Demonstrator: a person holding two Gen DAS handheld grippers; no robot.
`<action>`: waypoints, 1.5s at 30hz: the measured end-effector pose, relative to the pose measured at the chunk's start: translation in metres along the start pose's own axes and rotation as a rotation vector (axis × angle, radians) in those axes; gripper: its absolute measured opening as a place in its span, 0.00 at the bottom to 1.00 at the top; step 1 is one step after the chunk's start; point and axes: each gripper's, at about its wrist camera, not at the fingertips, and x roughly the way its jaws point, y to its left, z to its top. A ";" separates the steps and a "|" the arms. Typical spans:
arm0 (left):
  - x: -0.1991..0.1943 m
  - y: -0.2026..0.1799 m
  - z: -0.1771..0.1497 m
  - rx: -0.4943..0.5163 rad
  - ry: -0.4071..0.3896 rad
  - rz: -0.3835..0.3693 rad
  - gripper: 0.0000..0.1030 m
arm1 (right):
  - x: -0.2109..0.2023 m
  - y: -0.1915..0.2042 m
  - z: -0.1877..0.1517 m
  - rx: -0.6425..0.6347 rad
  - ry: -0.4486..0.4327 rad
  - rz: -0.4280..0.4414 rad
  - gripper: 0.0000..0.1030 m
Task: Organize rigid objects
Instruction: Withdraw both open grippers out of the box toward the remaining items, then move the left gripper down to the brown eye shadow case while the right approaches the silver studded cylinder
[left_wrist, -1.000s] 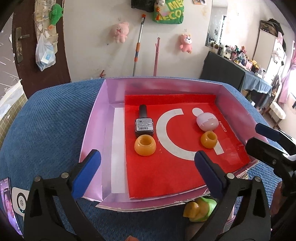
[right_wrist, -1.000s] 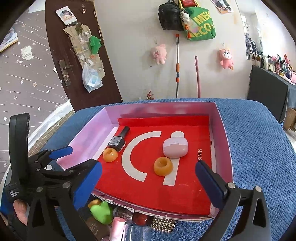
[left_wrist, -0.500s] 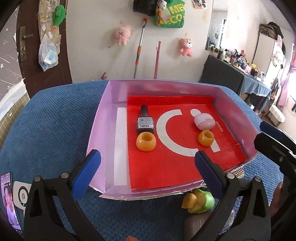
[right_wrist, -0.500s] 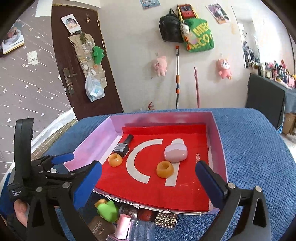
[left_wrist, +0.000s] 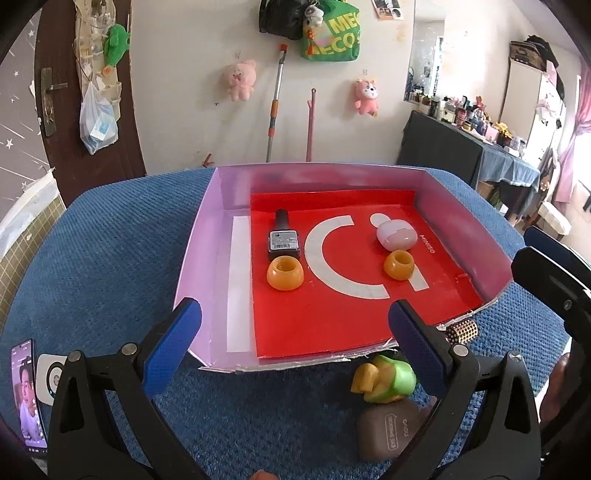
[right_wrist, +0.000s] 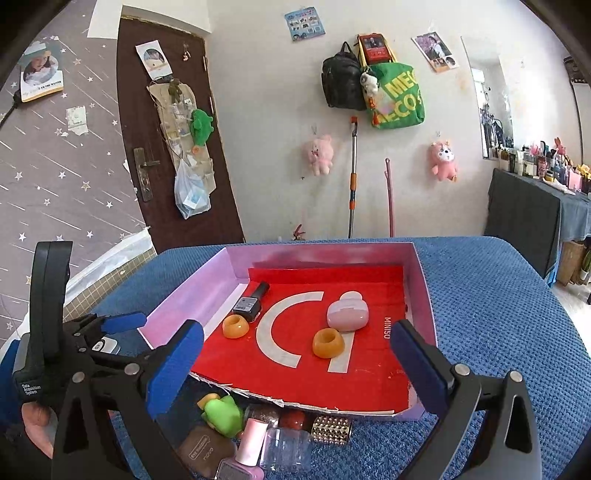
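Left wrist view: shallow pink tray (left_wrist: 207, 236) with red liner, near edge torn and lying flat on the blue textured cover (left_wrist: 110, 236). Inside, toward the far left, a dark nail-polish bottle (left_wrist: 282, 238) lying on its side, an orange cap (left_wrist: 285, 273) just near of it; toward the right, a pale pink case (left_wrist: 396, 234) with a second orange cap (left_wrist: 398, 264) touching or just near it. Plenty of bare red liner along the near half of the tray — open room between the two pairs.

Outside the near edge, bunched close: green-and-yellow toy (left_wrist: 384, 376), brown case (left_wrist: 391, 428), gold studded cylinder (left_wrist: 463, 330) tucked at the torn edge. Right wrist view adds a clear jar (right_wrist: 286, 448) and a pink bottle (right_wrist: 242, 461) in the same cluster.

Left gripper (left_wrist: 295, 341) spread wide, empty, hovering short of the tray's near edge. Right gripper (right_wrist: 295, 360) likewise spread and empty — over the cluster.

Phone (left_wrist: 31, 395) at far left on the cover. Beyond, white wall with plush toys, mop handle, dark door at left.
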 end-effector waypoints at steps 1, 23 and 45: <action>-0.001 0.000 -0.001 0.001 -0.002 -0.001 1.00 | 0.000 0.001 -0.001 -0.003 0.003 -0.002 1.00; -0.025 -0.005 -0.024 0.009 -0.031 0.021 1.00 | -0.029 0.015 -0.025 -0.057 -0.021 -0.027 1.00; -0.031 -0.009 -0.047 0.015 -0.020 0.013 1.00 | -0.037 0.017 -0.052 -0.071 0.034 -0.058 0.87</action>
